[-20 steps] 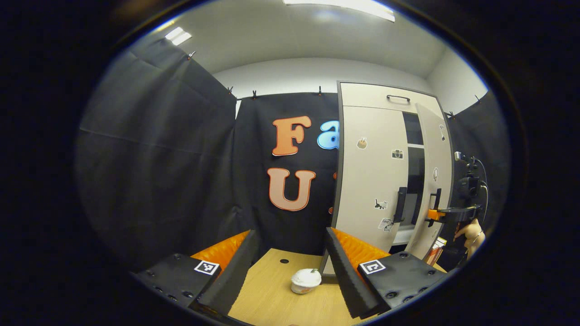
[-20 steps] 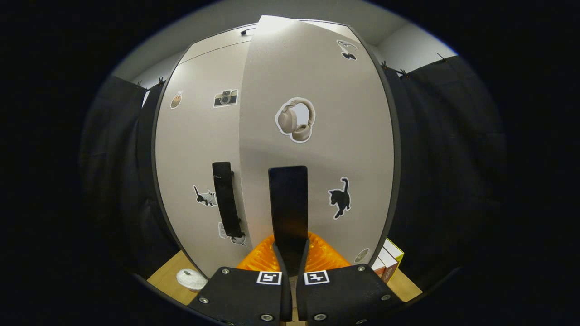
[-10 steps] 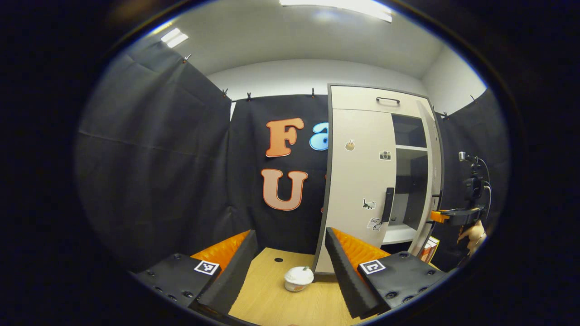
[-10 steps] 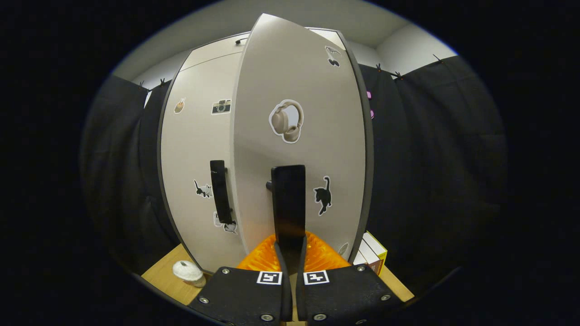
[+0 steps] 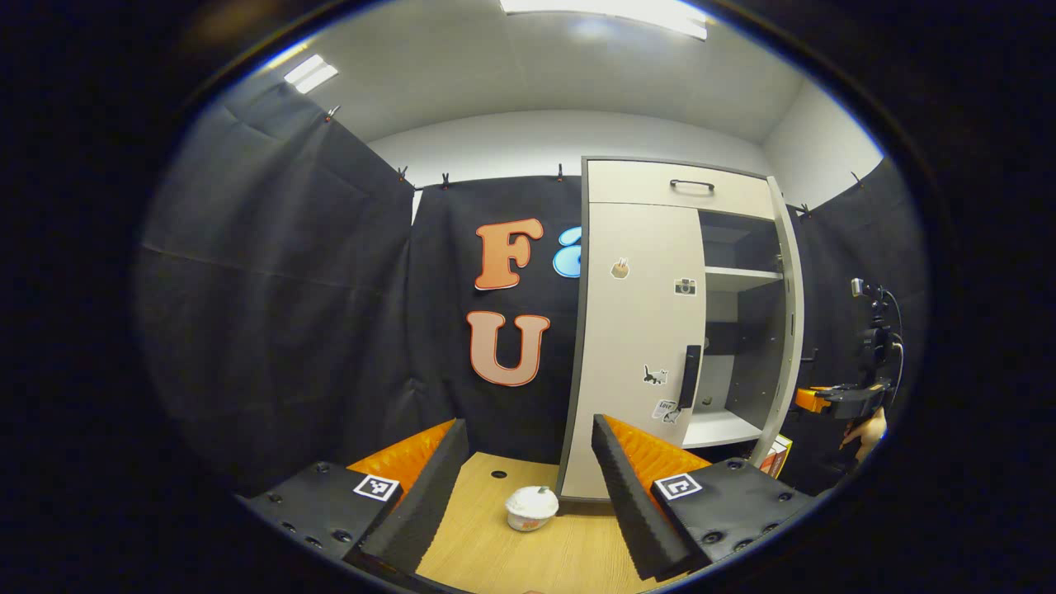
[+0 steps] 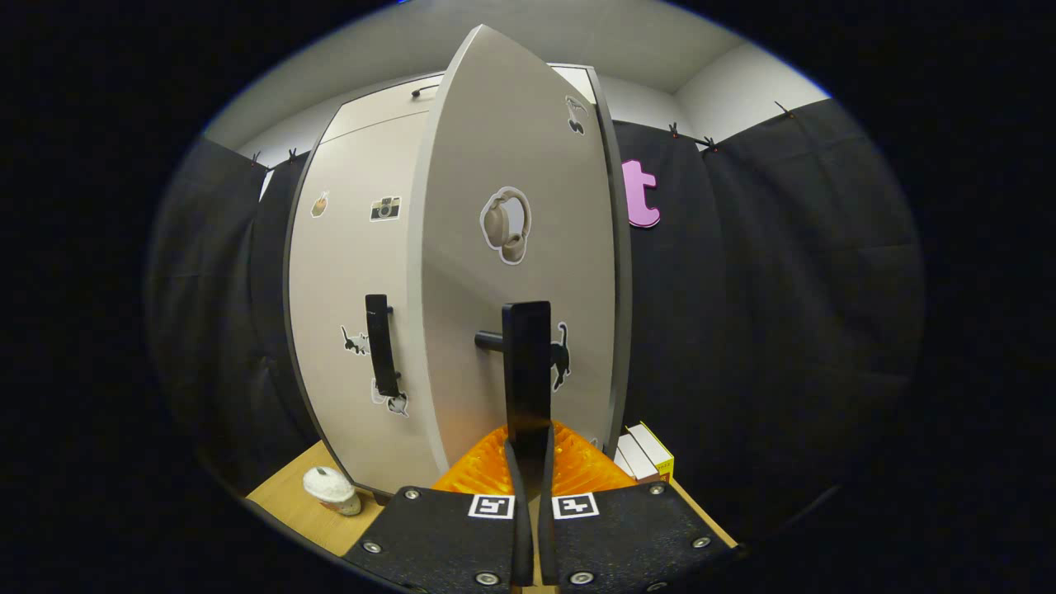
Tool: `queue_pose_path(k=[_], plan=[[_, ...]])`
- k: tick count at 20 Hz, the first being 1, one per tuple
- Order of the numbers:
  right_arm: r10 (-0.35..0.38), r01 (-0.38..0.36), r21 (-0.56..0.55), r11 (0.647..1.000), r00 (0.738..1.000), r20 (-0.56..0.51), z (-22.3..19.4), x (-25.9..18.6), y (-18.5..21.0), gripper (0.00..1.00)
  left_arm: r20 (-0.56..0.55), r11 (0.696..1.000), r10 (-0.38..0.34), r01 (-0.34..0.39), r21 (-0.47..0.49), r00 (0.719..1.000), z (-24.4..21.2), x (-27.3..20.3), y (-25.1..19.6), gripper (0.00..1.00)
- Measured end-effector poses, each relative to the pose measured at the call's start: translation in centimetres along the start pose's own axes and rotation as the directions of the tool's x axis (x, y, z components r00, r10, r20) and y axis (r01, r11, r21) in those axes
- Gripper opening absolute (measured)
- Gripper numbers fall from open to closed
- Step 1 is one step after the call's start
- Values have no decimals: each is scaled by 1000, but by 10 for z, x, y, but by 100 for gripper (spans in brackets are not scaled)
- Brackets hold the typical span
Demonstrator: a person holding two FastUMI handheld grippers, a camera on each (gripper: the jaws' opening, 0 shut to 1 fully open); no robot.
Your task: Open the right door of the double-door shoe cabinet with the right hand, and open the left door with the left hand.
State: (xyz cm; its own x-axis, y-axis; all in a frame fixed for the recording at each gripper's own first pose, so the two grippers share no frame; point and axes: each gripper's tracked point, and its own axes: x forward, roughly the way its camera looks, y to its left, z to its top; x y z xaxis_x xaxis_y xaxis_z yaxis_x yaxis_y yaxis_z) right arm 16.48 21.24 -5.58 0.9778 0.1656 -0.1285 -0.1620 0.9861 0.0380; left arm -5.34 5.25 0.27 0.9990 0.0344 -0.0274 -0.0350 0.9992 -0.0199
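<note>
Right door (image 6: 511, 272) of the shoe cabinet (image 5: 643, 330) swung wide, centre of right gripper view; right tongs (image 6: 528, 462) clamped together on its handle (image 6: 528, 363). Left door (image 5: 639, 346) shut, right of centre in left gripper view; left tongs (image 5: 528, 487) spread apart, lower frame, holding nothing. White cup (image 5: 530, 506) on worktop (image 5: 528, 553) just before the cabinet base.

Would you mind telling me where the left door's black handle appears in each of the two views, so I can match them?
Left gripper view: the left door handle is right of centre, on the closed left door's right edge, beside the open compartment.
Right gripper view: the handle is left of centre, beside the right door.
Shared landmark: the cat sticker left of the handle.
</note>
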Motion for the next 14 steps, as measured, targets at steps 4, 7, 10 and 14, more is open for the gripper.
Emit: queue_pose_path(k=[4,7,10,14], plan=[[-29,29,3,1000,1000,4,0,-1,-10,2,-2,1000,-8,8,-4,1000,-1,2,-14,97],[-69,69,-4,998,998,-6,0,-7,-25,0,-4,1000,-20,20,-14,1000,-1,6,-25,96],[-99,99,21,995,995,-10,0,-9,-34,0,2,999,-31,31,-9,1000,0,9,-37,97],[-126,127,44,991,992,-22,-1,-12,-44,4,-3,997,-70,70,-10,998,-2,18,-64,97]])
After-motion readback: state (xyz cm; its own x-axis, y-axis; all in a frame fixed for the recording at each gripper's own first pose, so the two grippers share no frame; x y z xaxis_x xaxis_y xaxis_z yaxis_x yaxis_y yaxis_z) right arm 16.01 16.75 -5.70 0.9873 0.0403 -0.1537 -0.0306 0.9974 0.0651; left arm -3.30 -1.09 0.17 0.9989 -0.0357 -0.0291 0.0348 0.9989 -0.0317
